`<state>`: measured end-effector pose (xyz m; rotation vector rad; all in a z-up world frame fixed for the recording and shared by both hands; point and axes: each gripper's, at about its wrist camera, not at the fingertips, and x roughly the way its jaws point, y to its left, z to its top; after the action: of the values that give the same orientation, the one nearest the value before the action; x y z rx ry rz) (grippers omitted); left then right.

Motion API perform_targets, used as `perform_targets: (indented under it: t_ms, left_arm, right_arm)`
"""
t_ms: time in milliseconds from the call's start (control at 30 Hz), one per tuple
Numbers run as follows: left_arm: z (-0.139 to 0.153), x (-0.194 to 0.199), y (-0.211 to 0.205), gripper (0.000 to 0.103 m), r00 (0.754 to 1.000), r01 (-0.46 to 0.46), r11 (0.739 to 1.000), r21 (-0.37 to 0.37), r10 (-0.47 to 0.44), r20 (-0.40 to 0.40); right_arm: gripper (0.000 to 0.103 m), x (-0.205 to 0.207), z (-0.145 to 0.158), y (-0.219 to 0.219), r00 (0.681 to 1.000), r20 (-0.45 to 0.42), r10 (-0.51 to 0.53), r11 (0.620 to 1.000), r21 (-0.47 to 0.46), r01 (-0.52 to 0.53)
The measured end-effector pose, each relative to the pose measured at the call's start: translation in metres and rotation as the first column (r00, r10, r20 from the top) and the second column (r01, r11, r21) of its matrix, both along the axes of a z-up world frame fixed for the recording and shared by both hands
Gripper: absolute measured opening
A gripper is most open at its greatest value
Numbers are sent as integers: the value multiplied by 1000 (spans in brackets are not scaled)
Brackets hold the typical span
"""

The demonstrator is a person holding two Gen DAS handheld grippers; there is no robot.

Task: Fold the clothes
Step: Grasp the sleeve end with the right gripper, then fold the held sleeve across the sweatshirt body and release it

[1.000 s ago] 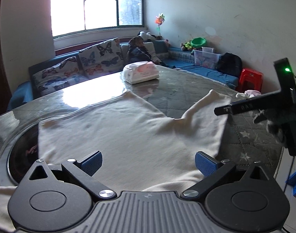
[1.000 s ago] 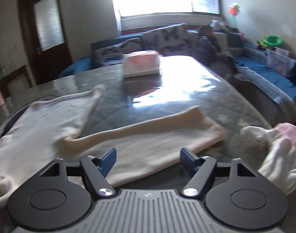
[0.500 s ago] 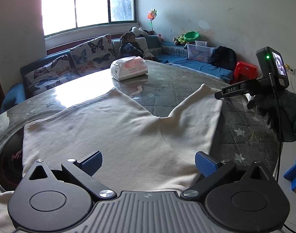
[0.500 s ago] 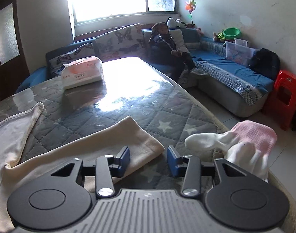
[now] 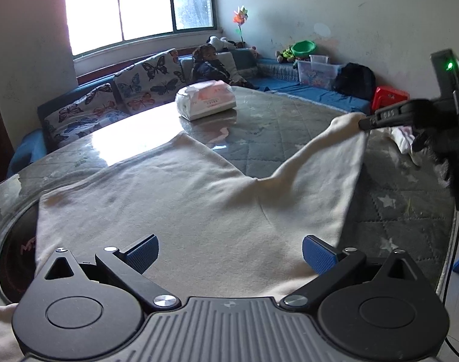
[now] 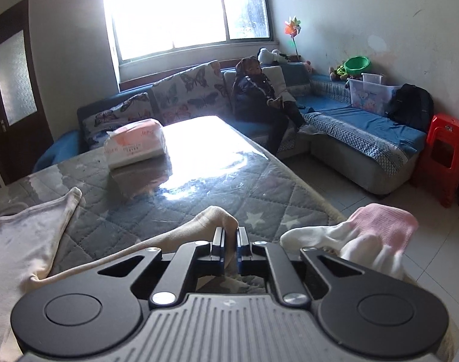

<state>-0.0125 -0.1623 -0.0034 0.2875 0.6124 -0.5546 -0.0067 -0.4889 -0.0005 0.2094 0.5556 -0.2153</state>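
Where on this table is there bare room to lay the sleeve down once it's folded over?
Bare quilted table lies between the tissue pack and the cream garment, and along the far right edge. It is crowded by the socks, beside the right hand-held gripper shut on the sleeve.

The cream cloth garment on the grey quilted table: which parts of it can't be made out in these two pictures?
- Near hem of the cream cloth garment: left wrist view, hidden behind the open left gripper.
- Pinched sleeve tip: right wrist view, covered by the shut right gripper.
- Its left edge: right wrist view, cut off by the frame.
- Grey quilted table beneath it: covered.
- Pink and white cloth: right wrist view, partly behind the gripper; kind unclear.
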Motion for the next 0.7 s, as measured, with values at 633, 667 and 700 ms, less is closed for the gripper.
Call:
perform_targets:
  t_ms: [633, 667, 700]
  left_arm:
    - [12, -8, 28, 103, 996, -71, 997, -20, 72, 46]
    - [12, -9, 35, 103, 995, -88, 996, -25, 90, 48]
    - [13, -9, 43, 103, 993, -107, 994, -32, 108, 48]
  right_arm:
    - [6, -22, 60, 34, 981, 118, 154, 987, 18, -157]
    - [6, -24, 66, 40, 977, 128, 173, 984, 20, -177]
    - [6, -26, 73, 45, 972, 138, 191, 980, 22, -196]
